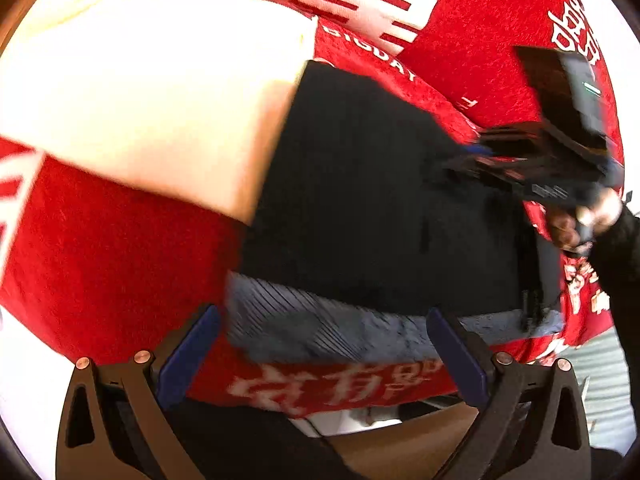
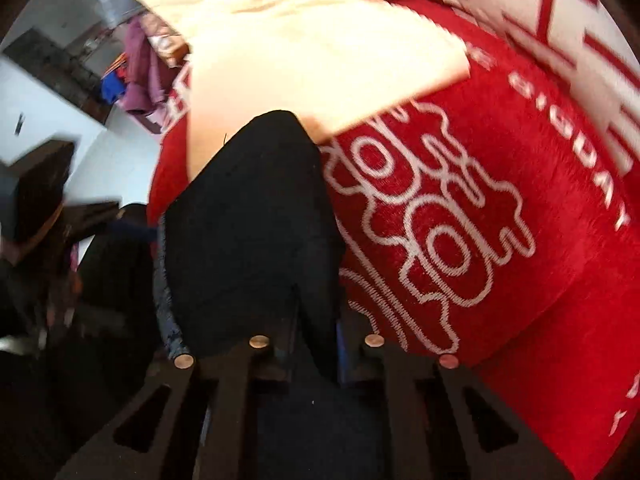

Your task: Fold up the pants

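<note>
While the black pants [image 1: 372, 200] lie spread across the red blanket [image 1: 120, 260], partly over a cream cloth [image 1: 152, 92], the right claw [image 2: 312, 344] has its jaws nearly together on a fold of the dark fabric. The left claw [image 1: 320, 356] stands wide open over the grey waistband [image 1: 320, 320], holding nothing. The pinch looks thin, so I judge the fabric could slip free if it is lifted fast, or the blanket could come up with it. With the left side unheld, the waistband may drag and bunch. The left view shows the waistband and the right claw's body with the person's hand [image 1: 580, 224]; the right view shows the grip itself and clutter in the room beyond.
</note>
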